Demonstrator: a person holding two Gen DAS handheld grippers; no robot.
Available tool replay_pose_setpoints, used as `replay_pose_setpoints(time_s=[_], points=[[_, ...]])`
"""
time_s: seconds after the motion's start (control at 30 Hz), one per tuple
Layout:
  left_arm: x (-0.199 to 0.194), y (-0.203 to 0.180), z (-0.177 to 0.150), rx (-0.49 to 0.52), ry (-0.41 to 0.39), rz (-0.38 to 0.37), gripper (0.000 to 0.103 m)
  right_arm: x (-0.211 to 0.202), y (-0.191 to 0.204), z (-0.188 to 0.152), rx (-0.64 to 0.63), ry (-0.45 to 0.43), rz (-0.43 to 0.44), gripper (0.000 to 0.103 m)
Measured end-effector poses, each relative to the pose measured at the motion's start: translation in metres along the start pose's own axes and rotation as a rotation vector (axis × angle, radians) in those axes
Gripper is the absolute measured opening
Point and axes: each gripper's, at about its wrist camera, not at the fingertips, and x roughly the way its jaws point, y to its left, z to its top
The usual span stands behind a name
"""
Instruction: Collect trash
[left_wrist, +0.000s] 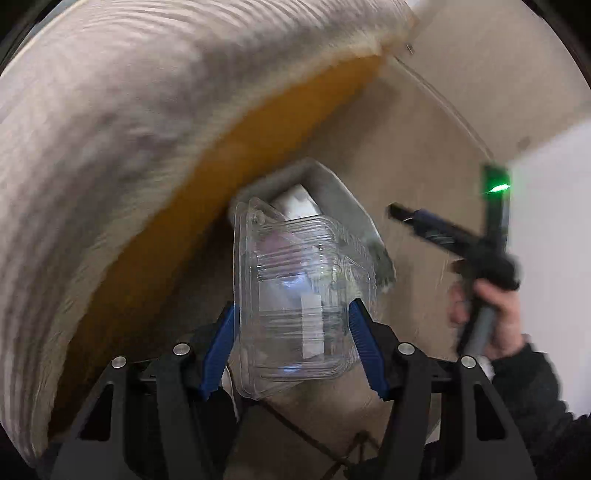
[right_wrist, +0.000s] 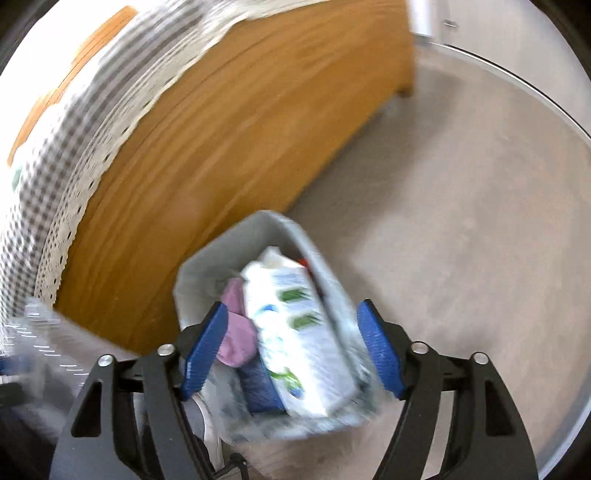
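Now, left tongs (left_wrist: 291, 345): gripped clear plastic clamshell container (left_wrist: 295, 295) above the grey bin (left_wrist: 332, 192).
Right tongs (right_wrist: 291, 350): jaws wide apart, holding nothing, above the bin.
Bin: held white carton (right_wrist: 295, 332), beside wooden cabinet (right_wrist: 240, 147).

beige floor (right_wrist: 461, 221), gray bin (right_wrist: 207, 266), wooden bed (right_wrist: 240, 129)

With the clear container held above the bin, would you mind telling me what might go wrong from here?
1. The bin already looks full: a white carton and pink scrap sit high, so the clear container in the left hand-held gripper may perch on top or slide onto the floor.
2. The bin stands close beside the wooden furniture, so a drop from that side could miss it.
3. The container's thin walls may buckle between the fingers.
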Motion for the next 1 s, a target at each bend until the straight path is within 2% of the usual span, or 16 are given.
replay_pose_setpoints(time_s=[0.1, 0.17, 0.2, 0.23, 0.27, 0.3, 0.33, 0.4, 0.5, 0.57, 0.67, 0.83, 1.0], points=[[0.047, -0.018, 0.029, 0.058, 0.052, -0.009, 0.059, -0.02, -0.013, -0.019, 0.039, 0.003, -0.019, 0.071], [0.089, -0.029, 0.05, 0.086, 0.11, -0.096, 0.06, -0.029, -0.024, -0.037, 0.062, 0.014, -0.042, 0.071], [0.105, -0.033, 0.054, 0.104, 0.14, -0.113, 0.061, -0.03, -0.029, -0.044, 0.078, 0.026, -0.039, 0.071], [0.127, -0.04, 0.058, 0.132, 0.176, -0.088, 0.061, -0.029, -0.033, -0.051, 0.095, 0.041, -0.037, 0.071], [0.144, -0.044, 0.062, 0.156, 0.195, -0.026, 0.068, -0.028, -0.035, -0.057, 0.106, 0.054, -0.035, 0.071], [0.164, -0.048, 0.068, 0.198, 0.194, 0.088, 0.075, -0.027, -0.035, -0.062, 0.107, 0.066, -0.033, 0.071], [0.17, -0.049, 0.071, 0.216, 0.178, 0.127, 0.075, -0.027, -0.031, -0.064, 0.101, 0.072, -0.033, 0.071], [0.169, -0.044, 0.076, 0.207, 0.141, 0.117, 0.077, -0.02, -0.01, -0.069, 0.071, 0.086, -0.037, 0.071], [0.146, -0.021, 0.08, 0.109, 0.074, 0.024, 0.086, -0.009, 0.002, -0.075, 0.047, 0.112, -0.021, 0.071], [0.124, -0.001, 0.077, 0.037, 0.008, 0.0, 0.087, 0.0, 0.01, -0.074, 0.034, 0.129, -0.015, 0.071], [0.109, 0.013, 0.071, -0.025, -0.019, -0.025, 0.087, 0.008, 0.024, -0.07, 0.011, 0.131, -0.01, 0.071], [0.091, 0.014, 0.059, 0.003, -0.027, -0.01, 0.087, 0.004, 0.039, -0.059, 0.002, 0.121, -0.035, 0.071], [0.046, 0.013, 0.048, 0.024, -0.083, -0.025, 0.087, -0.014, 0.051, -0.045, -0.018, 0.089, -0.079, 0.071]])
